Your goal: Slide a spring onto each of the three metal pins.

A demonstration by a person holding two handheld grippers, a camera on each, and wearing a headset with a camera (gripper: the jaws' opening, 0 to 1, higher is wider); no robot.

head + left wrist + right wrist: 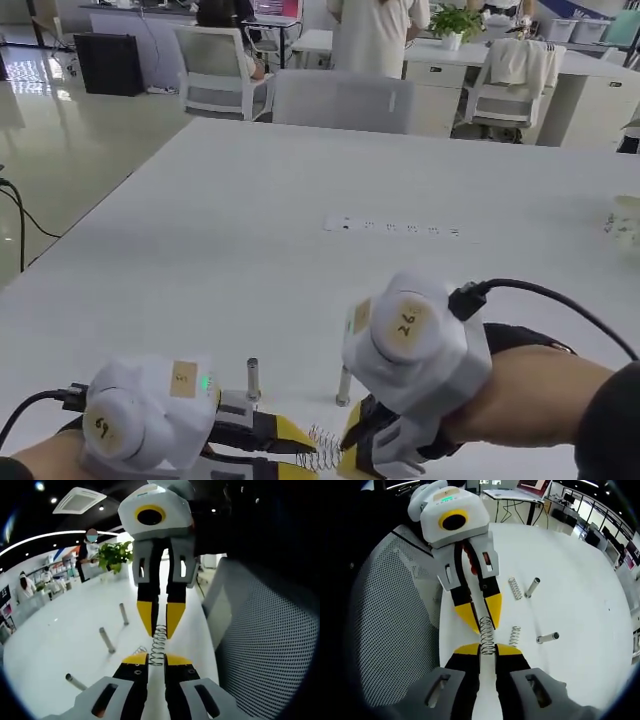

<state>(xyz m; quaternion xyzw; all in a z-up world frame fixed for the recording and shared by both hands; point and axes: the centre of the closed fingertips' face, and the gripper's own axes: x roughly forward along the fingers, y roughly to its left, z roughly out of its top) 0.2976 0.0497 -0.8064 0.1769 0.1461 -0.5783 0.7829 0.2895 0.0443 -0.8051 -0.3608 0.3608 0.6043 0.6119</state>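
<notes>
One coil spring (pixel 322 447) is held end to end between my two grippers, just above the white table's near edge. My left gripper (pixel 156 659) is shut on one end of the spring (pixel 158 644), and my right gripper (pixel 161 628) pinches the other end. In the right gripper view, my right gripper (pixel 488 649) clamps the spring (pixel 487 634) and the left gripper (pixel 485 623) faces it. Three metal pins (pixel 123 614) (pixel 106 640) (pixel 76 682) stand on the table, all bare. Two of these pins (pixel 253 380) (pixel 343 385) stand just beyond the grippers.
Two loose springs (pixel 515 588) (pixel 514 635) lie on the white table (pixel 300 220) beside the pins (pixel 532 587) (pixel 547 638). A grey mesh surface (pixel 260 640) sits right at the table's near edge. Chairs (pixel 340 100) and people are far behind.
</notes>
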